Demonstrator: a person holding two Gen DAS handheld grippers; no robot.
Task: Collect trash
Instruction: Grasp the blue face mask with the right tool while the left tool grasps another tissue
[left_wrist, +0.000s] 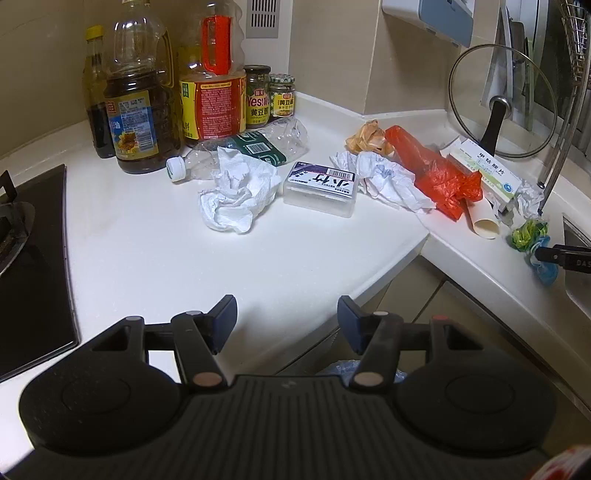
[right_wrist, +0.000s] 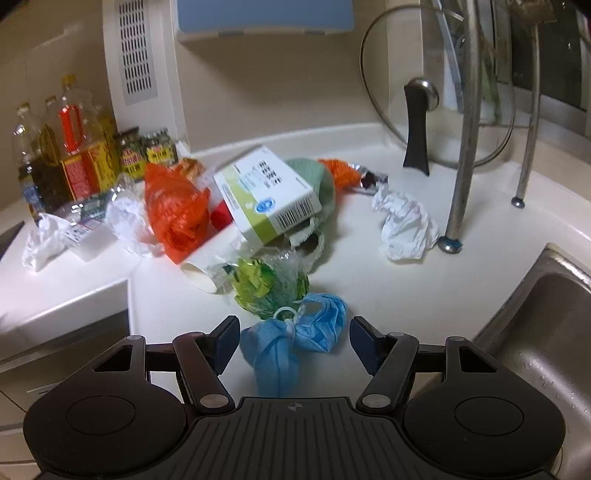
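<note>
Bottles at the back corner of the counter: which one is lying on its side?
The clear, empty plastic bottle with the white cap and dark green label lies flat behind the crumpled tissue; the oil bottles stand upright.

White countertop (left_wrist: 155, 258) carries crumpled tissue (left_wrist: 236, 195), plastic bottle (left_wrist: 240, 151), blue mask (right_wrist: 291, 343).

Big plastic oil bottles (left_wrist: 140, 110) and two small glass sauce jars (left_wrist: 269, 96) crowd the white table's (left_wrist: 147, 258) back corner — a round glass pot lid (left_wrist: 502, 99) leans upright, black stove (left_wrist: 33, 258) left, steel sink (right_wrist: 535, 332) right.
</note>
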